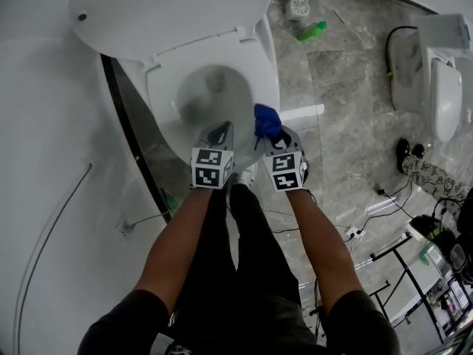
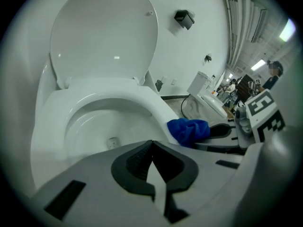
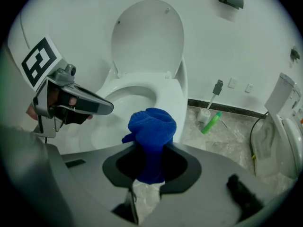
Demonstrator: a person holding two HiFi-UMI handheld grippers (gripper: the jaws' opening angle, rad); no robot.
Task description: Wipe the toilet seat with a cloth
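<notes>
Because cloth [image 3: 151, 126] is pinched only by its lower end in right gripper [image 3: 150, 171], slippage under wiping pressure is judged the main risk, and a drop into the bowl [image 1: 211, 95] is possible. Little fabric would be presented to toilet seat [image 1: 264, 65].

Cloth: blue, bunched, long axis laid along the jaws, free wad pointed ahead and down at the seat's front right rim. Contact cannot be told.

Left gripper [image 2: 152, 150]: jaws pressed together, nothing held.
</notes>
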